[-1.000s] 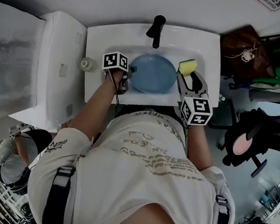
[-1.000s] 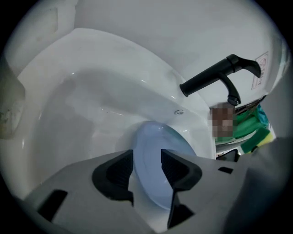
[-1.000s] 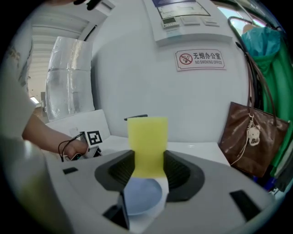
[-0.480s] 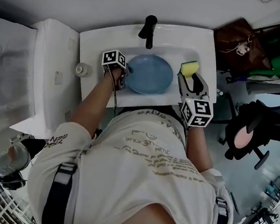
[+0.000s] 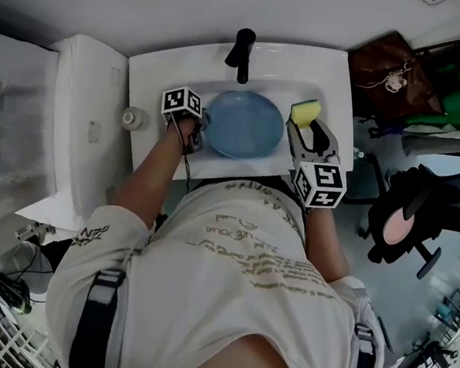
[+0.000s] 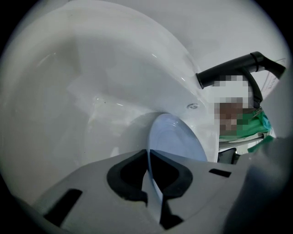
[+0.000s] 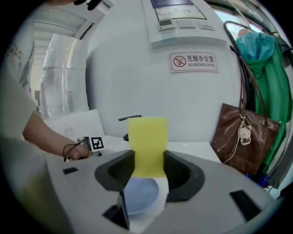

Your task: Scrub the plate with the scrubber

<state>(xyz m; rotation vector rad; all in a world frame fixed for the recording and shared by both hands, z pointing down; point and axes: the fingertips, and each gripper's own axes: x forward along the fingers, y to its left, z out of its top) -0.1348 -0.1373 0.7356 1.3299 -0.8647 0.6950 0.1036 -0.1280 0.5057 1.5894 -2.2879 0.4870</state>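
I hold the yellow scrubber [image 7: 147,139] clamped in my right gripper [image 7: 147,157], over the sink's [image 5: 160,74] right side | my left gripper [image 6: 147,154] is closing on the blue plate's [image 5: 244,123] left rim | plate sits in the sink | black faucet [image 5: 243,50] behind

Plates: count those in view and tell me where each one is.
1. The blue plate lies in the white sink, its left rim between the closing jaws of the left gripper. No other shows; the person's torso covers only the sink's front edge.
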